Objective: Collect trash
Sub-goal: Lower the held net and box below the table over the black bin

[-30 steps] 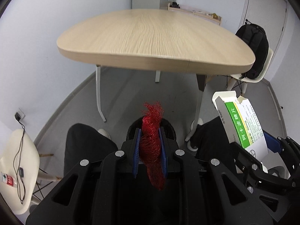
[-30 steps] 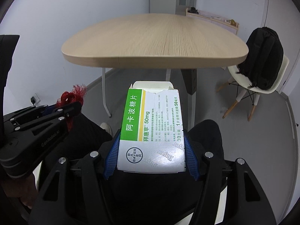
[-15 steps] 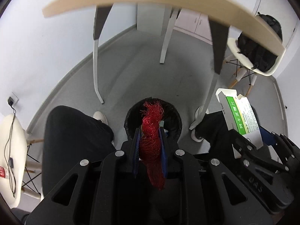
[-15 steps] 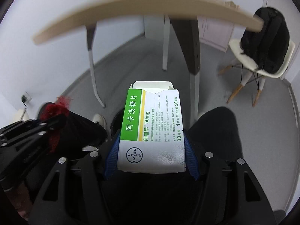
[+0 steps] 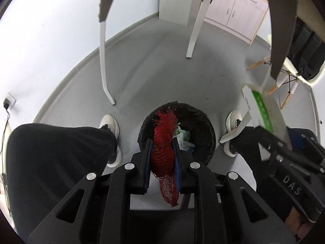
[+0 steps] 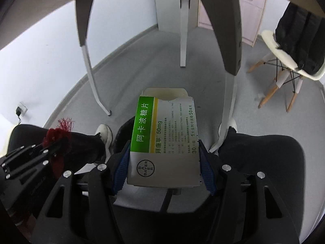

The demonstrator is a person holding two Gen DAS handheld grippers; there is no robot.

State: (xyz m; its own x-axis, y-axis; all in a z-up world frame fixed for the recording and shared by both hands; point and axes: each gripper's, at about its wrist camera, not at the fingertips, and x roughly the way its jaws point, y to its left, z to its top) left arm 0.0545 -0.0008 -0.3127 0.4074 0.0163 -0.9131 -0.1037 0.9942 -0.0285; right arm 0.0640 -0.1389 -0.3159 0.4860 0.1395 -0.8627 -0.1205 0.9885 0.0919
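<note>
While a seated person leans over a black-lined bin (image 5: 205,130) at lower centre of the left view, the left claw (image 5: 161,148) pinches a wad of red mesh netting (image 5: 163,142) directly above the bin's mouth. At centre of the right view, the right claw (image 6: 163,158) clamps a torn medicine box (image 6: 162,142) by its sides, with the bin largely hidden behind it. Judged from here, the box is the likelier miss: released too far to the right, it could strike the rim and land on the grey floor (image 5: 162,71). Clingy netting might also snag on the left claw's ribbed pads.
</note>
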